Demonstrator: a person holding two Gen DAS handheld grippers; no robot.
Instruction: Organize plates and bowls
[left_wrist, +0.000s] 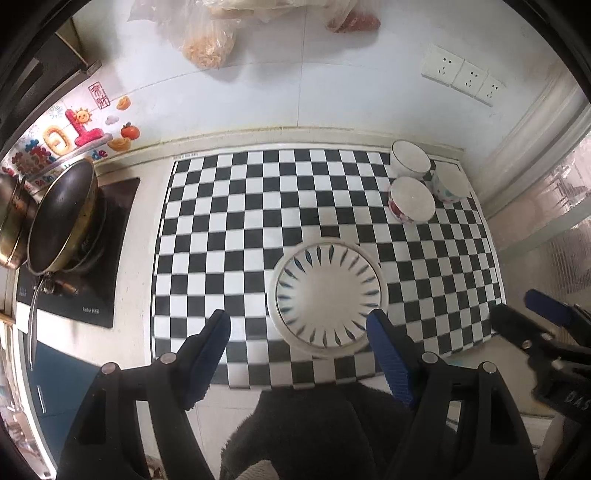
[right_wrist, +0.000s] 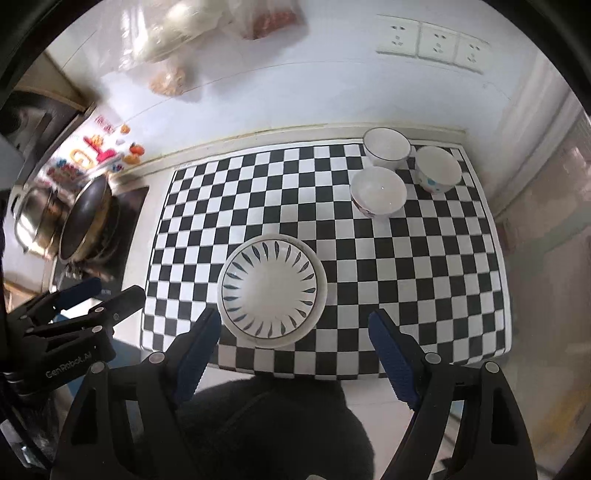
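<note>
A white plate with blue leaf marks (left_wrist: 328, 293) (right_wrist: 271, 290) lies near the front of the checkered mat (left_wrist: 240, 229) (right_wrist: 424, 266), seemingly on another white plate. Three white bowls stand apart at the mat's back right: a plain-rimmed one (left_wrist: 410, 158) (right_wrist: 386, 146), a red-flowered one (left_wrist: 412, 199) (right_wrist: 377, 190), a blue-dotted one (left_wrist: 451, 181) (right_wrist: 437, 173). My left gripper (left_wrist: 299, 325) is open and empty above the mat's front edge, just before the plate. My right gripper (right_wrist: 294, 325) is open and empty, also just before the plate.
A dark wok (left_wrist: 61, 218) (right_wrist: 83, 216) and a steel pot (left_wrist: 13, 221) (right_wrist: 35, 218) sit on the stove at left. Food bags (left_wrist: 210, 40) hang on the tiled wall. Wall sockets (left_wrist: 463, 75) are at the back right. A window frame (left_wrist: 535, 147) borders the right side.
</note>
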